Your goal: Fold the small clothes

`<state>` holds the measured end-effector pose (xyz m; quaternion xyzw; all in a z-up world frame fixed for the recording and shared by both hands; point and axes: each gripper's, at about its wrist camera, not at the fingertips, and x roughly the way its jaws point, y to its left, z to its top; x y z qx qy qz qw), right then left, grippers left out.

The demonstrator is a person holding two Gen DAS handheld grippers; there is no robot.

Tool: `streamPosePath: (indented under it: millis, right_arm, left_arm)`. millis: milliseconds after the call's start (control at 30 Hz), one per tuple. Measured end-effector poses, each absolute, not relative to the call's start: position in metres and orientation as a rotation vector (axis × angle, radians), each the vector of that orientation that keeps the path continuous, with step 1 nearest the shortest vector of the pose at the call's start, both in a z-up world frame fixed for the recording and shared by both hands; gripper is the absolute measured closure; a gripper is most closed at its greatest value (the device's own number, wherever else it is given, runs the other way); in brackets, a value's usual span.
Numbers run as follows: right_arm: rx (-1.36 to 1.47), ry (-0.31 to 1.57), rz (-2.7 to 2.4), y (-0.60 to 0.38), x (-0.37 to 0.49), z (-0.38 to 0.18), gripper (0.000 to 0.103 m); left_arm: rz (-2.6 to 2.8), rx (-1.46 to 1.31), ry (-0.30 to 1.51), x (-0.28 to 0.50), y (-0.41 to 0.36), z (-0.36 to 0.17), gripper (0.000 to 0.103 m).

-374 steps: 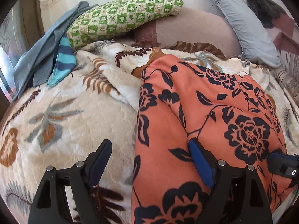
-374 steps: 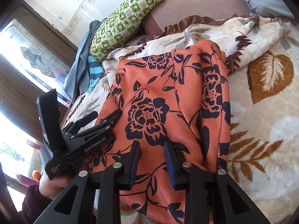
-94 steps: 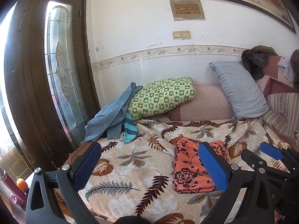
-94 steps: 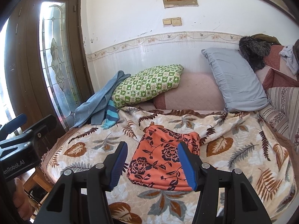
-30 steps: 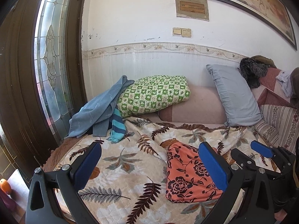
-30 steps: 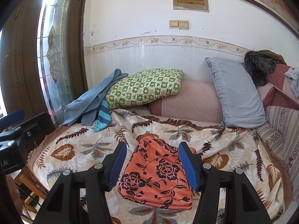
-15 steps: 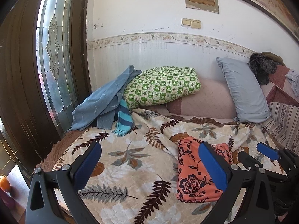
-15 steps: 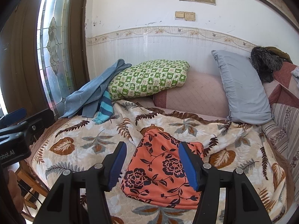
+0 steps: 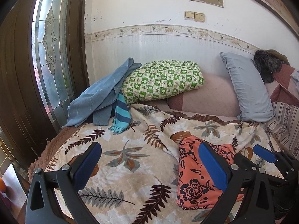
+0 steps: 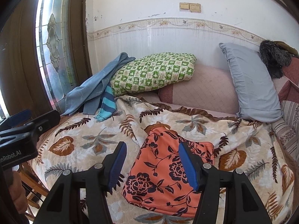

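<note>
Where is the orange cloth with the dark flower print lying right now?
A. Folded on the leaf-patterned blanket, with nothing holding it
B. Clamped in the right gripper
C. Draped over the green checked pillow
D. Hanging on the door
A: the orange cloth with the dark flower print lies as a folded bundle on the leaf-patterned blanket, and the right gripper stands open in front of it, holding nothing.

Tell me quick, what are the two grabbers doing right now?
Left gripper: open, holding nothing.
Right gripper: open, holding nothing, above the folded orange floral garment.
</note>
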<state>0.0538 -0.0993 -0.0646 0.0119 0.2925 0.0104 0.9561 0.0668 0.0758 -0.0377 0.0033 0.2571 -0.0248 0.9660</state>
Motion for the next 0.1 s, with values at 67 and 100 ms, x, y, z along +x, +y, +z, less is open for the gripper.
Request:
streamPosePath:
  millis: [67, 100]
  right_arm:
    - [0.028, 0.597, 0.025, -0.1016, 0.0580, -0.0674, 0.041]
    - [0.030, 0.598, 0.026, -0.1035, 0.0599, -0.0689, 0.041]
  left_arm:
    - [-0.050, 0.009, 0.516, 0.0702, 0.0719, -0.0391, 0.000]
    - [-0.050, 0.008, 0.520, 0.0731, 0.0704, -0.0405, 0.000]
